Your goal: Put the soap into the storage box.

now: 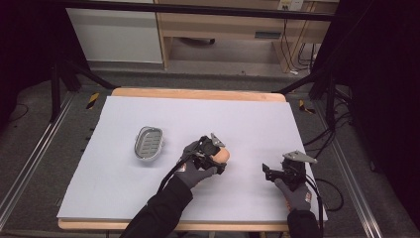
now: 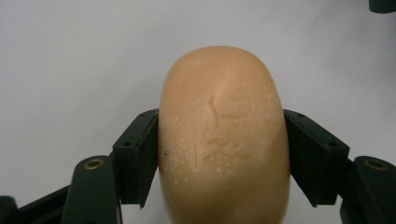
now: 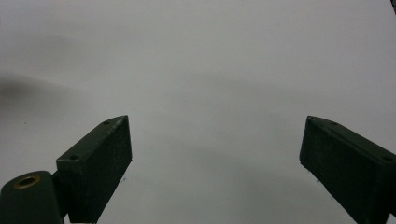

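A tan oval bar of soap (image 2: 224,135) with a stamped mark sits clamped between both black pads of my left gripper (image 2: 222,154), which is shut on it. From above, the left gripper (image 1: 218,156) holds the soap (image 1: 223,155) near the middle of the white sheet. A small metal soap dish (image 1: 149,142) with a slotted floor lies to its left, apart from it. My right gripper (image 1: 267,171) rests at the right side of the sheet. Its jaws (image 3: 215,172) stand wide open over bare white surface, nothing between them.
The white sheet (image 1: 148,193) covers a wooden table whose edge shows at the back (image 1: 198,93). Black frame legs and cables stand on the floor to either side, and a wooden cabinet lies beyond the table.
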Motion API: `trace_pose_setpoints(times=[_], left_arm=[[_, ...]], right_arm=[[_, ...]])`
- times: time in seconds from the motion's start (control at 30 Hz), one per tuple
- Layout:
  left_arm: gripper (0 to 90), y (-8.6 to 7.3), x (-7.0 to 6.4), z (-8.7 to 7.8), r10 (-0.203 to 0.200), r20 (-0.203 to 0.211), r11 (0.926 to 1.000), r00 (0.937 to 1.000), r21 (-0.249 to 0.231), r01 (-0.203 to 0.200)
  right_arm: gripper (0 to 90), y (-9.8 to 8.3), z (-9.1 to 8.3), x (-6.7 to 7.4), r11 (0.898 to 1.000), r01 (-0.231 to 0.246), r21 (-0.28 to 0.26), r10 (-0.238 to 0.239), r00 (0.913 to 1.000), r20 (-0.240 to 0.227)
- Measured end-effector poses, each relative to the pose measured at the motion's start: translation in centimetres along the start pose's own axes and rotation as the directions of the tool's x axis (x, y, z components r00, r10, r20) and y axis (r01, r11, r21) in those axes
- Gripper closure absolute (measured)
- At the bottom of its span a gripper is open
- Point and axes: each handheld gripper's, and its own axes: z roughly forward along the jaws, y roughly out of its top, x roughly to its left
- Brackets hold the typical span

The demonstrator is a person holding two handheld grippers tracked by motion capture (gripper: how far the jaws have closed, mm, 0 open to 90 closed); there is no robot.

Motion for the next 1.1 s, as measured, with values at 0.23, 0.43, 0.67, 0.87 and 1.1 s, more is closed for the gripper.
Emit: trace_pose_setpoints(times=[0.23, 0.43, 0.67, 0.87, 1.1], left_arm=[[31.6, -0.4, 0.7, -1.3, -0.016, -0.017, 0.9997, 0.9997, -0.018, 0.016], [31.7, -0.9, 1.5, -2.3, -0.037, -0.021, 0.9987, 0.9991, -0.035, 0.037], [31.7, -1.4, 2.4, -3.3, -0.064, -0.036, 0.9969, 0.9973, -0.049, 0.062], [31.7, -1.9, 3.3, -4.2, -0.085, -0.050, 0.9948, 0.9952, -0.060, 0.082], [31.7, -2.5, 4.6, -5.4, -0.105, -0.074, 0.9922, 0.9917, -0.075, 0.100]], right_arm=[[9.3, 0.0, 0.0, 0.1, 1.000, -0.005, 0.000, 0.005, 1.0000, -0.001], [9.3, 0.0, 0.0, 0.2, 1.000, 0.004, -0.002, -0.004, 1.0000, -0.003], [9.3, -0.1, 0.1, 0.2, 1.000, 0.006, -0.001, -0.006, 1.0000, -0.006], [9.3, 0.0, 0.0, 0.2, 1.000, 0.001, 0.000, -0.001, 1.0000, -0.007], [9.3, 0.0, 0.1, 0.3, 1.000, 0.001, 0.001, -0.001, 1.0000, -0.008]])
